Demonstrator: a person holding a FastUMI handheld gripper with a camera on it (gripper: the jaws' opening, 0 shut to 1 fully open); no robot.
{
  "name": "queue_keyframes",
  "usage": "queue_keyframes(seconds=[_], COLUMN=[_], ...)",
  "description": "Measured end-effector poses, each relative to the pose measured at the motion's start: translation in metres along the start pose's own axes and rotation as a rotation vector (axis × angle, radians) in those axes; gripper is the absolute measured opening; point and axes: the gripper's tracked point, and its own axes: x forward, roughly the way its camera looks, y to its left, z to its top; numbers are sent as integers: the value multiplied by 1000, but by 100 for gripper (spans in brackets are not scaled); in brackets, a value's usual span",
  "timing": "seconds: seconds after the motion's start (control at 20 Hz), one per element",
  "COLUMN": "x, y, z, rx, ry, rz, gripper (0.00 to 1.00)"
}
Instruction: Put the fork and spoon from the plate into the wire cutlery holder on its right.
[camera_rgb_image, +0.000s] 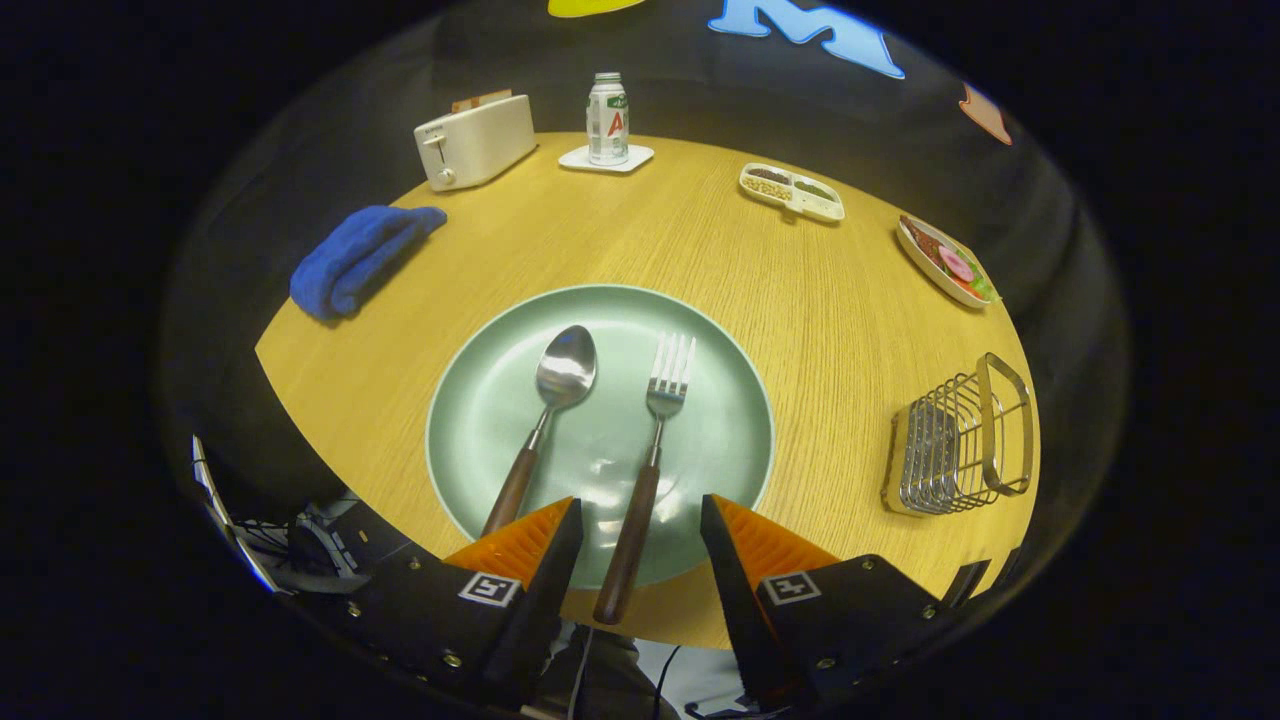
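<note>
A pale green plate lies on the round wooden table just ahead of my fingers. On it rest a spoon and a fork, both with dark wooden handles, side by side, spoon to the left. The fork's handle runs back over the plate's near rim and lies in the gap between my two fingers. My gripper is open, its fingers on either side of that handle without touching it. The spoon's handle ends just beside my left finger. The wire cutlery holder stands to the right of the plate.
Beyond the plate are a blue cloth, a white toaster, a bottle on a white coaster, a divided snack tray and a dish of food. The table's near edge curves under my fingers.
</note>
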Motion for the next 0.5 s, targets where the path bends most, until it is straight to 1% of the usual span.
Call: queue_keyframes(seconds=[0.05,0.15,0.25,0.3,0.35,0.45,0.5], x=[1,3,4,5,5,7,3], y=[-3,4,3,3,4,1,-8], z=[-2,-6,-8,-8,-9,-7,10], rx=[-3,26,39,43,45,24,22], ry=[20,50,85,97,110,122,133], rz=[-10,34,31,37,42,20,-27], gripper=[64,45,45,42,29,28,27])
